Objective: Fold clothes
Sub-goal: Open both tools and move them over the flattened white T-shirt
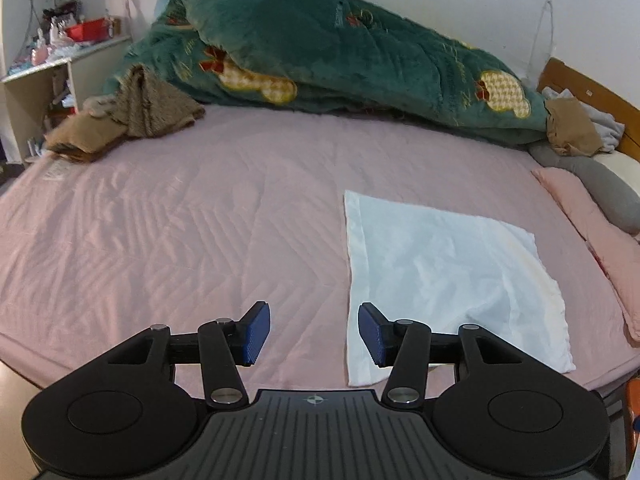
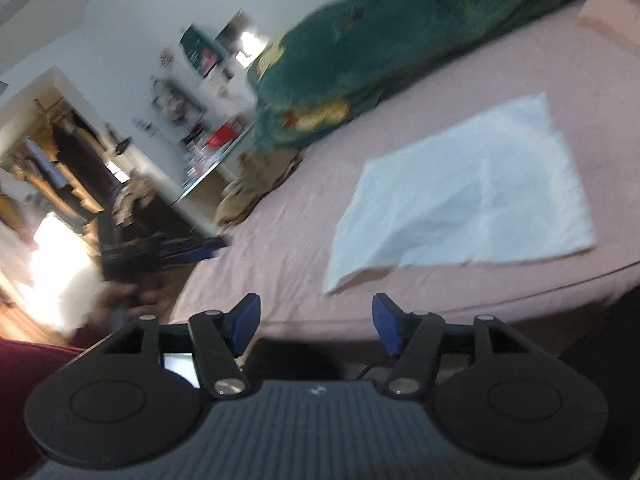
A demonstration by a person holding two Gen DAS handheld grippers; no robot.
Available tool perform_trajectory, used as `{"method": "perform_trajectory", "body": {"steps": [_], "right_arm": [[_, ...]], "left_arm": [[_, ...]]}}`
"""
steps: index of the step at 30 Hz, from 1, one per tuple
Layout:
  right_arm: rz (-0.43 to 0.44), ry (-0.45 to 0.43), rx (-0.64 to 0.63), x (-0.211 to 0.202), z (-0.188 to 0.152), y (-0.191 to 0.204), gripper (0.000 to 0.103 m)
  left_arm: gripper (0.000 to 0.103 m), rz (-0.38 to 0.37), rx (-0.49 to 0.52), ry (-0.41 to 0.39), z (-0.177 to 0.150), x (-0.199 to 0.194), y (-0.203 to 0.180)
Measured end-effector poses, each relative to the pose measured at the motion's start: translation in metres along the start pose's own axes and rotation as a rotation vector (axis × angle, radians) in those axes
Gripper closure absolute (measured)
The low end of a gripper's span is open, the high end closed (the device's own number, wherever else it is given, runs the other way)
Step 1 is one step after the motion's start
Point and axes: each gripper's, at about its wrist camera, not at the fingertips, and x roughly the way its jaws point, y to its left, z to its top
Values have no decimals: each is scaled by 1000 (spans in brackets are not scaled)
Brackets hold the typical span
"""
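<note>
A white folded cloth lies flat on the pink bed sheet, toward the bed's right front. My left gripper hovers open above the bed's front edge, its right pad over the cloth's near left corner, nothing between the blue pads. In the tilted, blurred right wrist view the same white cloth lies ahead and to the right. My right gripper is open and empty, back from the bed's edge. The other gripper shows dark and blurred at the left, in a hand.
A green patterned quilt is heaped along the bed's far side. Brown clothes lie at the far left, more clothes and pillows at the right by the wooden headboard. A cluttered desk stands left of the bed.
</note>
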Motion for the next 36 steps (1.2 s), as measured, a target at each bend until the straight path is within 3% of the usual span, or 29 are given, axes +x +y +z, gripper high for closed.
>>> {"method": "perform_trajectory", "body": {"steps": [3,6,8,11,15,18,21,24,27,33,36], "right_arm": [[-108,-128,-16,-18,-4,10,9],[-110,-123,-60,-7,-5,16,9],[-170,-127,-83,3,-2,17,9],[-269,-140,-40,20,5,6,8],[-463,-251,-90,56,36,-26,4],[-575,-274,-133,95,69,-49,4],[-557,-181,-111,115,77,-56,5],[-641,-101,-196,128,59,-48,4],[-633,-15,-209,140,50,-51,4],[-624,-69,-223,149,64,-49,5],[-615,-73,-126,146,80,-71,3]], "left_arm": [[49,17,3,0,-5,-6,1],[49,22,-19,26,-14,16,-6],[49,-19,-12,31,-19,29,-19],[49,-56,41,28,-22,47,-43],[49,-80,79,8,-18,79,-67],[49,-21,147,-27,-18,107,-92],[49,-4,166,-9,-27,119,-99],[49,-8,148,64,-43,131,-91],[49,-6,121,107,-49,140,-83],[49,-2,107,78,-42,139,-85],[49,20,110,60,-41,137,-89]]}}
